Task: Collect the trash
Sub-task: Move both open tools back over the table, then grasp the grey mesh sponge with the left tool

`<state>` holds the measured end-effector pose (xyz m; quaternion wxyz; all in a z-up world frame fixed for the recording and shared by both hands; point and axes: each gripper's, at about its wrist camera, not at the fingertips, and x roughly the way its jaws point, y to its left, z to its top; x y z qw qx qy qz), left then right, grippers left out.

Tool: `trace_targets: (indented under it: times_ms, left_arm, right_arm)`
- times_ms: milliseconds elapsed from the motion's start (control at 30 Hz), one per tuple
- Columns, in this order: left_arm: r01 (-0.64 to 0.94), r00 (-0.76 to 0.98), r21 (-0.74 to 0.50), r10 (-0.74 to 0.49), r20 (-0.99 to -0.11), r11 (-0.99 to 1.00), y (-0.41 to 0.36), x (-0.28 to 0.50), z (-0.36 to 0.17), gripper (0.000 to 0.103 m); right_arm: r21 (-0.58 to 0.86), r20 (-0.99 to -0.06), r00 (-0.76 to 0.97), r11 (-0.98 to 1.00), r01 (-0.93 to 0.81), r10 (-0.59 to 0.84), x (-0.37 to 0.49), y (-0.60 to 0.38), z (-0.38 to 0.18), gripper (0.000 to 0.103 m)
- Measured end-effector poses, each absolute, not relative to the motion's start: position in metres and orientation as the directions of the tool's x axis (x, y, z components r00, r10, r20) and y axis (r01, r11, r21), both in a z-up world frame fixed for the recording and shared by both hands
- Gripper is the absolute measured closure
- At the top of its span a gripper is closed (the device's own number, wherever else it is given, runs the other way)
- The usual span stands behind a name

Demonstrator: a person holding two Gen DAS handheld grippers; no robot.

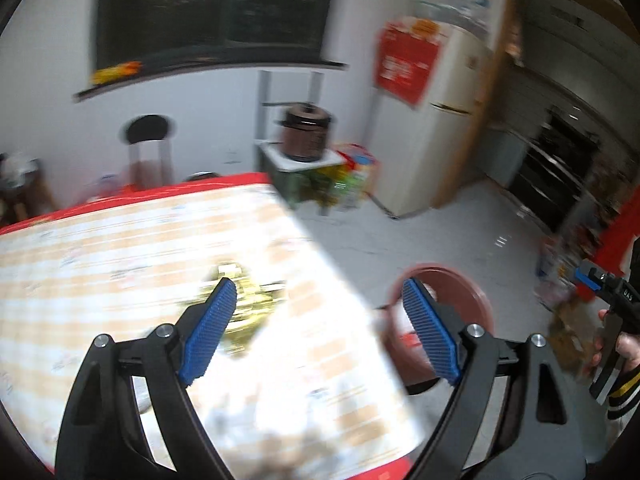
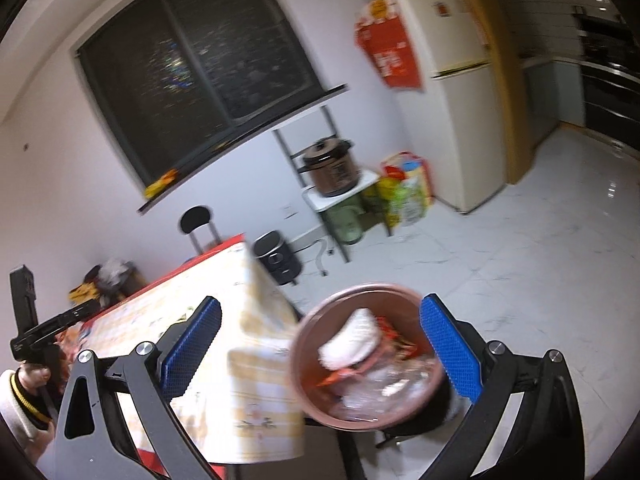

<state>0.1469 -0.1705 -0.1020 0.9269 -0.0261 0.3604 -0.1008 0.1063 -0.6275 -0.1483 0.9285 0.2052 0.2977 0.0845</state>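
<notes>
A crumpled gold wrapper (image 1: 248, 308) lies on the checked tablecloth (image 1: 120, 248); the view is blurred. My left gripper (image 1: 316, 292) is open above the table's right edge, its left finger over the wrapper. A brown round trash bin (image 2: 368, 356) stands on the floor beside the table and holds white tissue, red wrappers and clear plastic. It also shows in the left wrist view (image 1: 452, 292). My right gripper (image 2: 320, 312) is open and empty above the bin. It also shows in the left wrist view (image 1: 600, 280), at the right edge beside something brownish and blurred.
A white fridge (image 2: 452, 92) stands at the back right. A metal rack with a brown cooker (image 2: 332, 168) and bags (image 2: 404, 188) is by the wall. A black-seated chair (image 2: 198, 220) and a small black appliance (image 2: 276, 256) stand past the table. Glossy white floor (image 2: 540, 260) lies to the right.
</notes>
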Motion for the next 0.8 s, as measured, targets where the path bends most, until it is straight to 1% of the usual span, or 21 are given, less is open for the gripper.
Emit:
trace_targets:
  times_ms: [200, 300, 367, 467, 567, 700, 800]
  left_arm:
    - [-0.023, 0.737, -0.1, -0.051, -0.674, 0.995, -0.073, 0.101, -0.094, 0.019]
    - [-0.094, 0.713, -0.106, -0.007, -0.702, 0.99, -0.034, 0.087, -0.107, 0.019]
    - [-0.107, 0.696, -0.105, -0.001, -0.718, 0.989, -0.017, 0.082, -0.117, 0.019]
    - [-0.088, 0.666, -0.114, -0.027, -0.745, 0.99, -0.001, 0.083, -0.136, 0.019]
    - [-0.04, 0.638, -0.129, -0.074, -0.766, 0.991, 0.013, 0.091, -0.157, 0.019]
    - [0.039, 0.588, -0.173, -0.163, -0.792, 0.984, 0.024, 0.114, -0.186, 0.018]
    - [0.137, 0.544, -0.169, -0.217, -0.81, 0.976, 0.027, 0.133, -0.207, 0.012]
  right_arm:
    - [0.449, -0.537, 0.744, 0.881, -0.148, 0.398, 0.143, -0.555, -0.151, 0.005]
    - [0.427, -0.537, 0.716, 0.875, -0.226, 0.447, 0.151, -0.512, -0.146, 0.005]
    - [0.42, -0.544, 0.706, 0.876, -0.238, 0.453, 0.155, -0.493, -0.144, 0.005]
    - [0.426, -0.564, 0.689, 0.875, -0.228, 0.455, 0.161, -0.472, -0.145, 0.005]
    - [0.394, -0.592, 0.675, 0.889, -0.233, 0.44, 0.164, -0.447, -0.143, 0.005]
    - [0.388, -0.606, 0.683, 0.901, -0.195, 0.409, 0.161, -0.433, -0.14, 0.005]
    - [0.361, -0.634, 0.682, 0.919, -0.156, 0.365, 0.159, -0.42, -0.139, 0.005]
